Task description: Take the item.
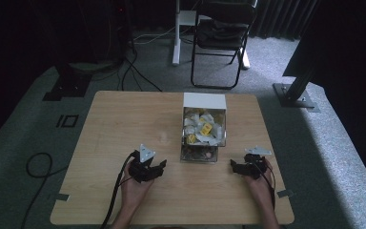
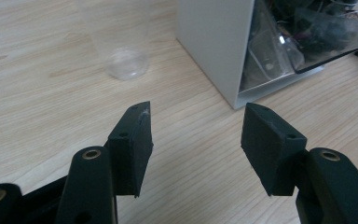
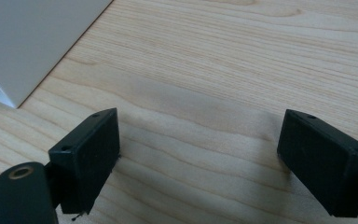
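Clearly the nearest thing to reach for is the clear plastic cup (image 2: 123, 51), which stands upright on the table (image 1: 124, 114) to the left of the white box (image 1: 204, 101), apart from it, with bare wood between. In the high view the cup is only a faint glint (image 1: 163, 137), and the left gripper (image 1: 158, 168) sits on the near side of the box, closer to the person, with the cup ahead of it and slightly to its left.

From the left gripper view the cup lies beyond the fingertips, up and left of the left finger (image 2: 133, 140), so the jaws point more toward the box's corner than at the cup. Those jaws stand apart with nothing between them (only table grain shows in the gap).

Over on the other side of the box, the right gripper (image 1: 237, 166) rests near the table's front right, with the box between it and the cup. Its jaws are spread wide and empty too, and a white corner of the box shows at the upper left of its own view (image 3: 32, 42).

My judgement is that the left hand is the better placed one: a swing to its left, then forward, would bring the cup's upright wall between the fingers.
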